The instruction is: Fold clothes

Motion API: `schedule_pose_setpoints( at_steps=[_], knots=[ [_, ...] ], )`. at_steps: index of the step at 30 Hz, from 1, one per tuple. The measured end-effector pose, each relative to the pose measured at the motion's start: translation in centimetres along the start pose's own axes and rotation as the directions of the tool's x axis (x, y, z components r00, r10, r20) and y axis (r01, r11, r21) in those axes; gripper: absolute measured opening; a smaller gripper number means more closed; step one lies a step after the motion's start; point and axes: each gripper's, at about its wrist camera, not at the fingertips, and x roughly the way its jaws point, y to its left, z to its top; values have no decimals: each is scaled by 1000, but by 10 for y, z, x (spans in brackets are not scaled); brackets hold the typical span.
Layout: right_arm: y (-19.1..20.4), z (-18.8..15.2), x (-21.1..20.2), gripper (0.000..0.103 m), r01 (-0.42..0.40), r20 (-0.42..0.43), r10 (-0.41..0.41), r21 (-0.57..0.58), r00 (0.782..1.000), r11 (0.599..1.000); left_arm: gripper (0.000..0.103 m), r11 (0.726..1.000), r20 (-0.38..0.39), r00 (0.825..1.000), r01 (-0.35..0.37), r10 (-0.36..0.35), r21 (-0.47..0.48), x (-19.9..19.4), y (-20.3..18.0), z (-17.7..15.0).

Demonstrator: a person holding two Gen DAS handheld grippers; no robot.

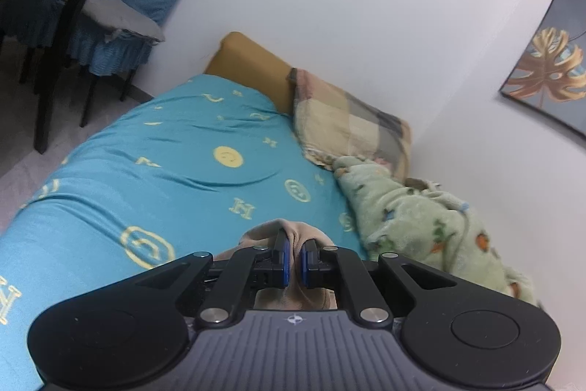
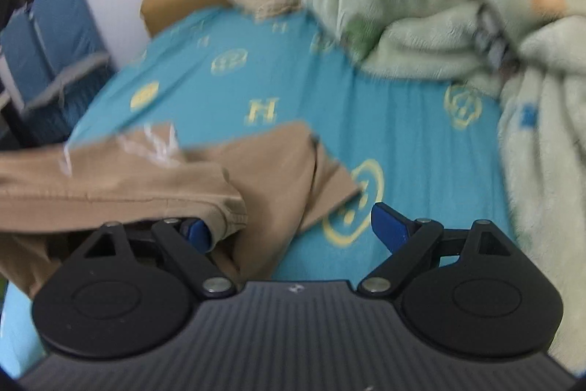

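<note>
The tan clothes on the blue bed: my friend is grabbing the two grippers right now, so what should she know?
Left gripper: jaws shut on a fold of the tan garment.
Right gripper: jaws wide open, holding nothing; one jaw sits against the garment's edge.
The garment lies bunched on the turquoise sheet, beside the green blanket.
Done: one side gripped. Left: probably grip the other side, then fold it flat.

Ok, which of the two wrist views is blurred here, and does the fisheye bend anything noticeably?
Right wrist view: motion-smeared throughout, with soft edges on the tan garment, the green blanket and the sheet's yellow prints; only the gripper body stays crisp. Left wrist view: sharp, evenly lit, no glare; fisheye bows the framed picture and the teal bed sheet near the edges.
</note>
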Motion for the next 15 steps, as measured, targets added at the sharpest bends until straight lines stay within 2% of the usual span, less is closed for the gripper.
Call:
schedule_pose_setpoints(
  at_steps=[2, 5, 7, 10, 11, 13, 15],
  knots=[
    [8, 7, -24, 89, 12, 156, -5, -45, 988, 999, 7, 999, -15, 999, -33, 32, -14, 5, 6, -1],
    [17, 15, -63, 89, -4, 349, 38, -99, 936, 995, 10, 996, -60, 995, -84, 82, -38, 18, 19, -2],
    [22, 19, -82, 89, -24, 427, 80, -136, 901, 990, 17, 993, -101, 989, -114, 109, -45, 31, 27, -4],
    [33, 20, -97, 89, -34, 477, 133, -210, 869, 977, 21, 991, -168, 977, -136, 131, -18, 45, 30, -11],
    [38, 19, -101, 89, -28, 487, 143, -236, 861, 971, 26, 988, -178, 972, -152, 151, 8, 48, 27, -14],
    [45, 16, -107, 89, -27, 492, 164, -273, 855, 962, 58, 977, -196, 958, -200, 210, 69, 50, 21, -20],
    [44, 14, -112, 89, -44, 484, 181, -280, 856, 959, 71, 962, -203, 942, -245, 266, 122, 48, 16, -27]
  ],
)
